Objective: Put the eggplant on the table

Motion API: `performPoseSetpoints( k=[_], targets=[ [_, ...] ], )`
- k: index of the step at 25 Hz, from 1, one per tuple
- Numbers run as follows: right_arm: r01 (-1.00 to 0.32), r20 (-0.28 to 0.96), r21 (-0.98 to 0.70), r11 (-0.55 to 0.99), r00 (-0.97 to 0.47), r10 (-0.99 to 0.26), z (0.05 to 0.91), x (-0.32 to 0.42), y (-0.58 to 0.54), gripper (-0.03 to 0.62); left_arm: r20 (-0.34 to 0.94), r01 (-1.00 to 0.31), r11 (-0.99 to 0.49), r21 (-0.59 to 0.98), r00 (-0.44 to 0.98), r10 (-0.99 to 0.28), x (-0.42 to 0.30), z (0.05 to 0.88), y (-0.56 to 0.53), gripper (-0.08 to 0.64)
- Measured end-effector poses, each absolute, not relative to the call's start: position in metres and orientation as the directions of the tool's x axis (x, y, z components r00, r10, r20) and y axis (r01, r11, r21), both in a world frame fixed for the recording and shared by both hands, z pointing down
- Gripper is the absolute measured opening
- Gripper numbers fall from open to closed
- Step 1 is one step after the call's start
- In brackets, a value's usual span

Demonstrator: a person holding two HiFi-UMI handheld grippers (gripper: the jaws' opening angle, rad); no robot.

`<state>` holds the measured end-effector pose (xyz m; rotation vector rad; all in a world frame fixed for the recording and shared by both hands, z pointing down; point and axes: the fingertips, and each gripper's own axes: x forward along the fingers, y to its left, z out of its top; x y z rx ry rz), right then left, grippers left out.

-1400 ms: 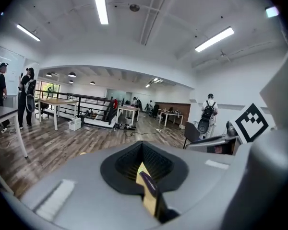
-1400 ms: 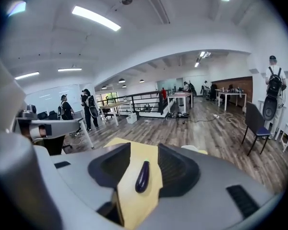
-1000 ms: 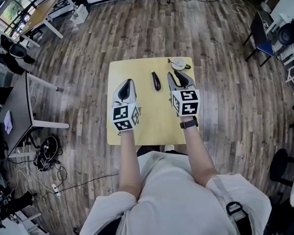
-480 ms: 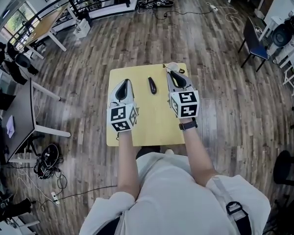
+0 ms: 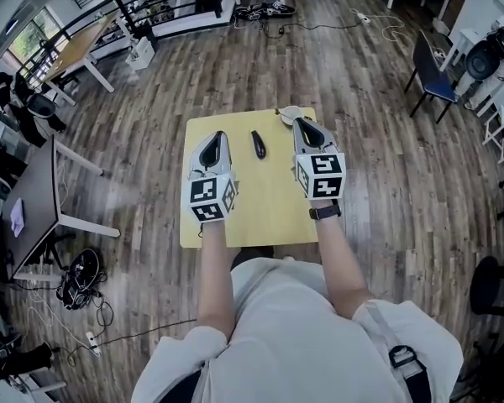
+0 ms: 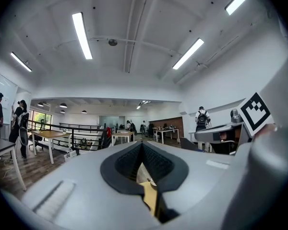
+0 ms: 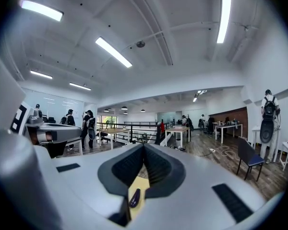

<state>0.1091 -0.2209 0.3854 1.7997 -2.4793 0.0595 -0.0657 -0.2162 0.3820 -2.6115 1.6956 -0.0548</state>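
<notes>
Item: left tool (image 5: 217,138), jaws together, empty, over yellow table (image 5: 269,204). Item: eggplant (image 5: 258,143), lying on table between both tools, touching neither. Item: right tool (image 5: 303,125), jaws just closed, nothing between them.

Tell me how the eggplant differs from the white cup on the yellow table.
Colour: the eggplant is dark, almost black, while the cup is white.
Shape: the eggplant is long and slim; the cup is round.
Place: the eggplant lies fully in view on the far half, while the cup sits at the far edge, partly hidden.
Both rest on the yellow table.
</notes>
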Motion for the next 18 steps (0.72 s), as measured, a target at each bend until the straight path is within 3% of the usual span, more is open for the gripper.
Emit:
performPoseSetpoints(
  k=[18],
  targets=[
    [-0.942, 0.091, 0.027, 0.336, -0.332, -0.939, 0.396, 0.102, -0.228, 0.011, 0.01, -0.894, -0.447, -0.013, 0.447, -0.894, -0.062, 0.393, -0.219, 0.006]
  ],
)
